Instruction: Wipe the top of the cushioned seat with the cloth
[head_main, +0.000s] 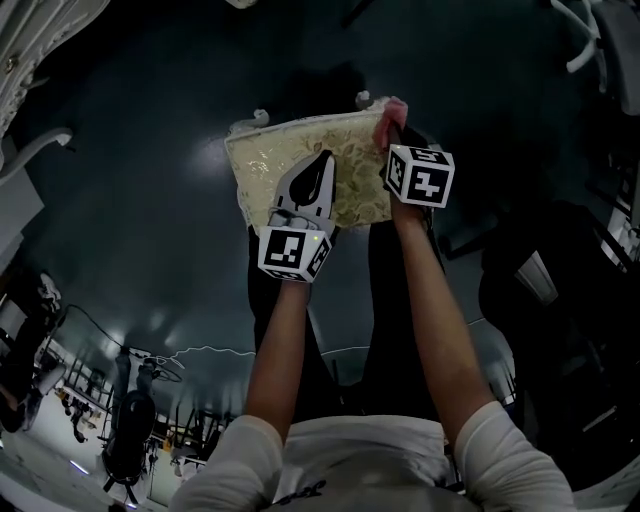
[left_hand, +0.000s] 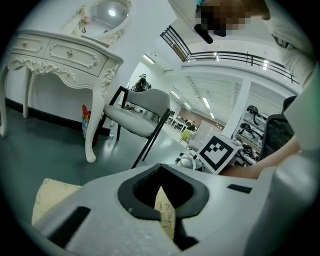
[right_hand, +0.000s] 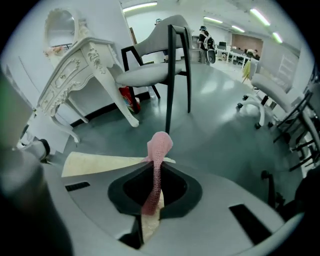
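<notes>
The cushioned seat is a cream, patterned pad on small white feet, seen from above over the dark floor. My left gripper lies over its middle, shut on a fold of the cream cover. At the seat's far right corner my right gripper is shut on the pink cloth. In the right gripper view the cloth stands up from between the jaws, with the cream seat behind it. The seat also shows low left in the left gripper view.
A white carved dressing table and a grey chair on black legs stand on the floor beyond the seat. Office chairs are at the right. The person's legs are just below the seat.
</notes>
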